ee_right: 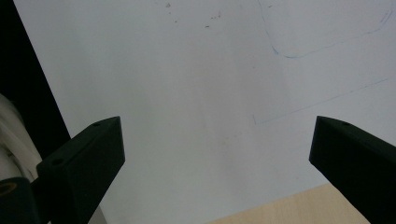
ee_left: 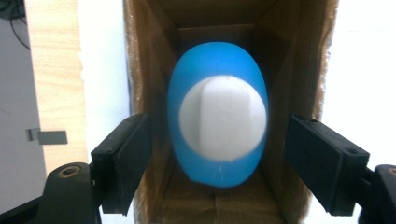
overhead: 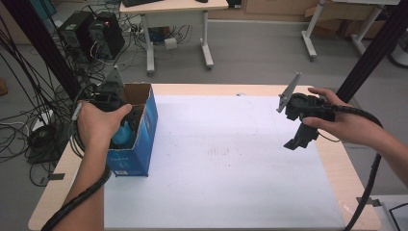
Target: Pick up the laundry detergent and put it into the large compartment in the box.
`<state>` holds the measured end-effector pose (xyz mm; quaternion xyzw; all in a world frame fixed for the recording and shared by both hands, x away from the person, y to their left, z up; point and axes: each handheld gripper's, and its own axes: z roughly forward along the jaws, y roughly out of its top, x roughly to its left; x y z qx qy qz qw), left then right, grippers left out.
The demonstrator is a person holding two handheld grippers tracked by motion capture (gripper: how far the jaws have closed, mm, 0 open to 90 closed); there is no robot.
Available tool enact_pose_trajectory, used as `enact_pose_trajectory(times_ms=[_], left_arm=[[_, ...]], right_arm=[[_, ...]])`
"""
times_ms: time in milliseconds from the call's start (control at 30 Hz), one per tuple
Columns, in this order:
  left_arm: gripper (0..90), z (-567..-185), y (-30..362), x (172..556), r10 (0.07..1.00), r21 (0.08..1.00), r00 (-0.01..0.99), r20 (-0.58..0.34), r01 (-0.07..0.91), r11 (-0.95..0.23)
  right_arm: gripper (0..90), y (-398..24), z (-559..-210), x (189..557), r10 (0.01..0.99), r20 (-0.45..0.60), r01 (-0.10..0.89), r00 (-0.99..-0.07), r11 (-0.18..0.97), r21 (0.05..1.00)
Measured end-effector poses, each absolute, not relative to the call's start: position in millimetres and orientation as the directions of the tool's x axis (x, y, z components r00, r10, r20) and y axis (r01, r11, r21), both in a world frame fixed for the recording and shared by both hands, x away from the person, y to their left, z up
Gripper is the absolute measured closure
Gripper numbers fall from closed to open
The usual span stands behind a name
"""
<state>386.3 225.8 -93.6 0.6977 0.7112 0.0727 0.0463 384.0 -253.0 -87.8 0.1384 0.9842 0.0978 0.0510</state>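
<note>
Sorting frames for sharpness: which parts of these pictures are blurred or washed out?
Left gripper view: the blue bottle in the box is soft, the paper washed out. Right gripper view: paper sharp, evenly lit. High view: sharp.

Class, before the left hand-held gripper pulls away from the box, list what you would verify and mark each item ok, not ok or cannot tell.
1. Left hand-held gripper open, pads clear of the blue and white object: ok.
2. Object inside the cardboard box: ok.
3. Object settled on the box floor: cannot tell.
4. Box upright on the table: ok.
5. Right hand-held gripper open, nothing between its jaws: ok.
</note>
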Motion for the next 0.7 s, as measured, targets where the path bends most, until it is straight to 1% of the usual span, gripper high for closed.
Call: enact_pose_trajectory(times_ms=[167, 433, 700], left_arm=[[19.8, -75, 223, 374, 0.999, 0.207, -0.008, 0.038, 0.978, 0.0], [8.8, -47, 210, 358, 0.999, 0.264, 0.006, 0.037, 0.964, -0.015], [4.5, -32, 192, 346, 0.997, 0.292, 0.059, 0.046, 0.954, -0.07]], right_arm=[[3.3, -254, -86, 384, 0.283, -0.074, 0.263, -0.956, 0.941, 0.212], [3.3, -257, -83, 384, 0.291, -0.076, 0.269, -0.954, 0.938, 0.22], [3.3, -262, -79, 384, 0.296, -0.078, 0.271, -0.952, 0.935, 0.229]])
